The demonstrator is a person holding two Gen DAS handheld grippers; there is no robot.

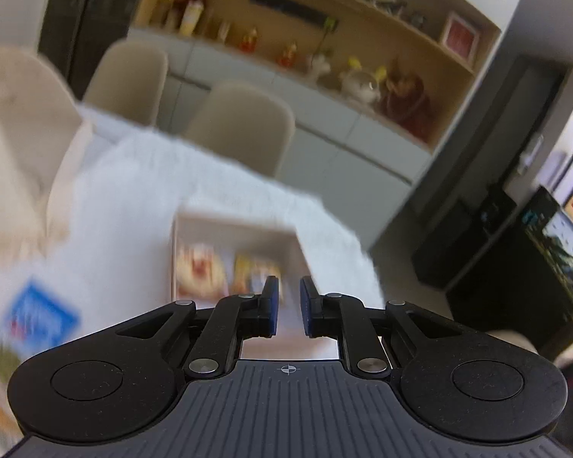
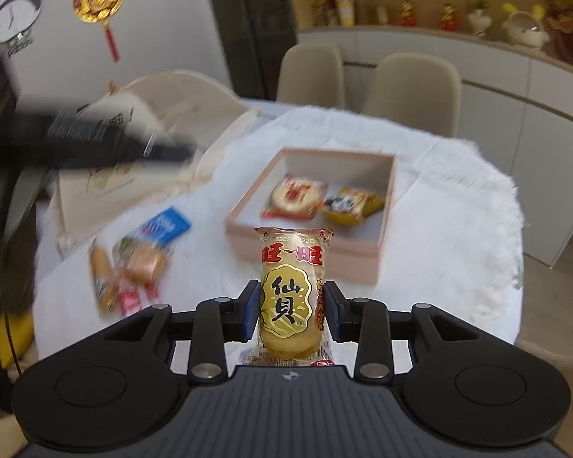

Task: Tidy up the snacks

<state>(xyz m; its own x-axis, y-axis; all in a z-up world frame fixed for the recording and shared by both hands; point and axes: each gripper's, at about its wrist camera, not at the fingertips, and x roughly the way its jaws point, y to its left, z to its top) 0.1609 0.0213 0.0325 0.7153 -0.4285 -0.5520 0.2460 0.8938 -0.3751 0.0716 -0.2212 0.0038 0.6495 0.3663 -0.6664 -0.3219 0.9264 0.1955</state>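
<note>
My right gripper (image 2: 291, 311) is shut on a yellow rice cracker packet (image 2: 291, 297), held upright above the white tablecloth, just short of the pink box (image 2: 382, 229). The box holds a red round-cracker packet (image 2: 295, 197) and a yellow packet (image 2: 353, 206). My left gripper (image 1: 287, 305) is empty, its jaws a narrow gap apart, hovering over the same box (image 1: 233, 225), which is blurred. Loose snacks lie left of the box: a blue packet (image 2: 167, 225) and a pile of orange and red packets (image 2: 130, 271). The blue packet (image 1: 38, 316) also shows in the left wrist view.
A cream canvas bag (image 2: 133, 160) lies at the table's left. The left gripper shows as a dark blur (image 2: 76, 141) above it. Two beige chairs (image 2: 408, 87) stand behind the table, with a cabinet and shelf of ornaments beyond.
</note>
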